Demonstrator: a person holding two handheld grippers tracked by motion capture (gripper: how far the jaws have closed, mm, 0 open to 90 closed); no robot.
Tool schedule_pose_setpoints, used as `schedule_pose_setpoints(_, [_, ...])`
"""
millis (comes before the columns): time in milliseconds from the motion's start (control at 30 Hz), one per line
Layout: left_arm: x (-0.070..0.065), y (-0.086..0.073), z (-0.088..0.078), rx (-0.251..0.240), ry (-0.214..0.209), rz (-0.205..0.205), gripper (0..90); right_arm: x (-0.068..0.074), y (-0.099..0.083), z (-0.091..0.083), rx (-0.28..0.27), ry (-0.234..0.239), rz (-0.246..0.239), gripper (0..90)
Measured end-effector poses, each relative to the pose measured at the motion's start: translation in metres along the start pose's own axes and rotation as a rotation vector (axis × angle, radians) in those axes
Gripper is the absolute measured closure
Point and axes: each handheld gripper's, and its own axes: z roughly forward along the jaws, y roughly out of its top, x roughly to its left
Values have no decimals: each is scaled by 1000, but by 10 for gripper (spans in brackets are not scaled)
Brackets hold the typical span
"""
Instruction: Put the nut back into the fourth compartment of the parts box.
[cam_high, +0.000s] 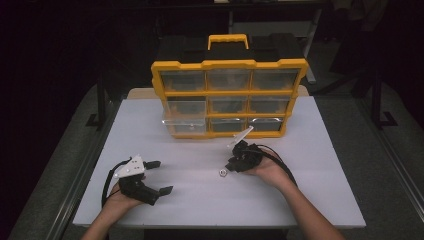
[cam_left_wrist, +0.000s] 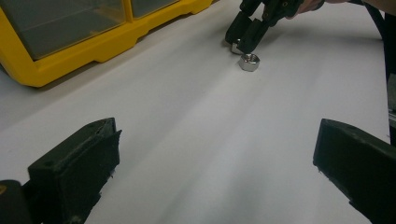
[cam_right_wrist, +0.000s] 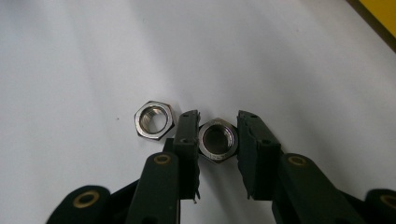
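A white tabletop (cam_high: 310, 200) carries everything. At the middle of its far edge stands a yellow organiser case (cam_high: 229, 98) with a yellow handle on top and nine clear drawers in three rows; the drawer (cam_high: 185, 121) at the bottom left is pulled out toward the person.

Near the tabletop's near-left corner, the left gripper (cam_high: 159, 176) rests in the person's left hand (cam_high: 120, 201). Its jaws stand wide apart with nothing between them, pointing toward the middle of the tabletop.

Right of the tabletop's centre, just in front of the case, the right gripper (cam_high: 229, 167) is held in the person's right hand (cam_high: 272, 172) and tipped down to the surface. In the right gripper view its jaws have drawn in on a steel hex nut (cam_right_wrist: 218, 140), one pad pressing on each side of it while the nut lies flat on the tabletop.

A second hex nut (cam_right_wrist: 154, 120) lies loose on the tabletop just beside the gripped one, close outside one jaw and apart from it. In the left gripper view this loose nut (cam_left_wrist: 249, 61) sits right below the right gripper's tips.
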Motion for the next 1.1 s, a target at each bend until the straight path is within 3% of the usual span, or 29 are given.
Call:
schedule_pose_setpoints(433, [0, 0, 1, 0, 0, -3, 5, -1, 9, -21, -48, 37, 52, 692])
schedule_pose_setpoints(1033, [2, -1, 1, -3, 4, 1, 5, 4, 36, -58, -103, 29, 42, 692])
schedule_pose_setpoints(1100, [2, -1, 1, -1, 4, 3, 5, 4, 40, -63, -107, 25, 25, 692])
